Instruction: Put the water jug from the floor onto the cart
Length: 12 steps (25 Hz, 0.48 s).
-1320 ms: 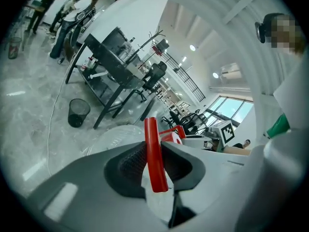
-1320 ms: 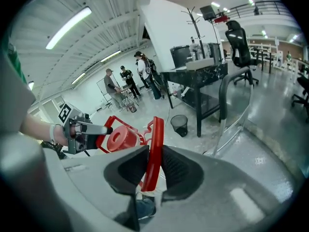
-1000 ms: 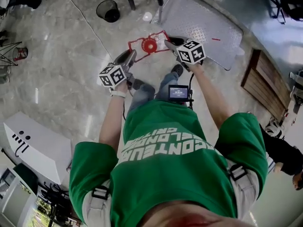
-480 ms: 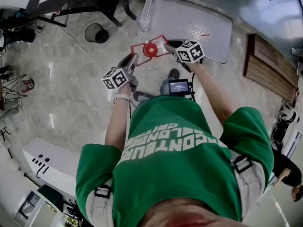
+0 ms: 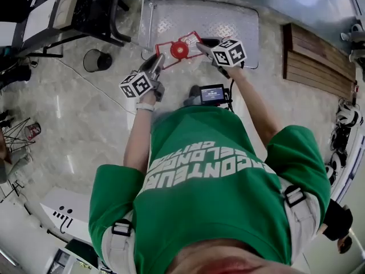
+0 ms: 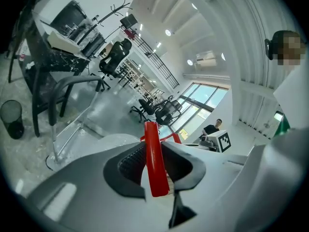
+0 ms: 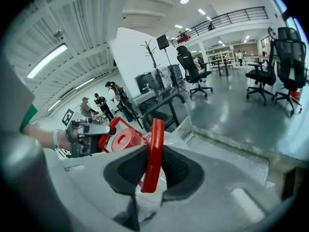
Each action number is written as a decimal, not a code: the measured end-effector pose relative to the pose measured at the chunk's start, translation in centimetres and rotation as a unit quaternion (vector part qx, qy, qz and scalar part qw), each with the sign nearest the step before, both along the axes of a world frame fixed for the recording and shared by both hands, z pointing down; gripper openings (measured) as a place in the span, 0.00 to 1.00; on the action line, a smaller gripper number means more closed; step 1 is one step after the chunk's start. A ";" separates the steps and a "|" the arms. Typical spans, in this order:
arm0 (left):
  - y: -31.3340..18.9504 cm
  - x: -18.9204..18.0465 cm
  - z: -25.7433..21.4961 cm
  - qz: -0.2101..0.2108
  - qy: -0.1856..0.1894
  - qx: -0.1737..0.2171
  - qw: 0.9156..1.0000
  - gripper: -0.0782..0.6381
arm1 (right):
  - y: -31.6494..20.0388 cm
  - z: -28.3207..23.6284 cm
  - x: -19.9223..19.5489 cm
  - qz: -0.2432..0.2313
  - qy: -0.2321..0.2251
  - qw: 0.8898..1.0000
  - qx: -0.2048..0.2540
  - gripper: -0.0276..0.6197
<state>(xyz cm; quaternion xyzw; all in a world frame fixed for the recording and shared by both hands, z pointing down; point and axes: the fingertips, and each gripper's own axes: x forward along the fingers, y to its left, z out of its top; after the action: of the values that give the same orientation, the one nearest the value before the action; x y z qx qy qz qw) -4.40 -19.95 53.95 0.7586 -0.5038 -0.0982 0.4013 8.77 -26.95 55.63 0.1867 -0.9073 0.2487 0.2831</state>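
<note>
The water jug (image 5: 178, 50) has a red cap and a red carrying frame; its clear body is mostly hidden below. My left gripper (image 5: 159, 60) is shut on the frame's left bar (image 6: 154, 161). My right gripper (image 5: 201, 46) is shut on the right bar (image 7: 154, 153). In the head view the jug hangs between both grippers over the left part of the cart's (image 5: 231, 21) grey checker-plate deck. I cannot tell whether it touches the deck. The right gripper view shows the red cap (image 7: 124, 139) and the left gripper (image 7: 84, 134) across from it.
The cart's tubular push handle (image 6: 72, 86) rises at its left end. A black mesh bin (image 5: 96, 60) stands on the marble floor to the left, beside a black-framed desk (image 5: 74, 10). A wooden pallet (image 5: 316, 61) lies right of the cart. Office chairs stand farther off.
The person has walked up to the cart with both grippers still shut on the jug's frame. The jug has gone from beside the cart's edge to over its deck.
</note>
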 end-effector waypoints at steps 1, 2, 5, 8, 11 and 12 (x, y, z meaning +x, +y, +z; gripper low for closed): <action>-1.2 0.6 -0.1 0.007 -0.001 0.003 1.000 0.26 | -1.1 0.0 0.7 0.007 0.000 1.000 0.002 0.15; -2.4 1.2 -0.1 0.014 -0.003 0.005 1.000 0.26 | -2.1 0.0 1.3 0.014 -0.001 1.000 0.004 0.15; -5.9 2.6 0.1 0.037 -0.009 0.004 0.999 0.26 | -4.7 0.3 3.1 0.040 0.002 0.999 0.005 0.15; -9.4 3.2 0.9 0.064 -0.012 -0.004 0.998 0.26 | -7.4 1.1 4.0 0.066 0.010 0.998 0.002 0.15; -12.6 3.0 2.4 0.090 -0.009 -0.013 0.996 0.26 | -9.8 2.4 3.9 0.088 0.020 0.996 -0.007 0.15; -13.6 2.9 2.9 0.099 -0.008 -0.018 0.995 0.26 | -10.5 3.0 3.9 0.094 0.025 0.995 -0.012 0.15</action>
<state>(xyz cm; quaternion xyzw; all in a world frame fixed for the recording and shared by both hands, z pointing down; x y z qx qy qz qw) -1.51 -33.51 56.88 0.7982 -0.4310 -0.0432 0.4186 12.67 -37.41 58.63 0.2738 -0.8753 0.2804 0.2833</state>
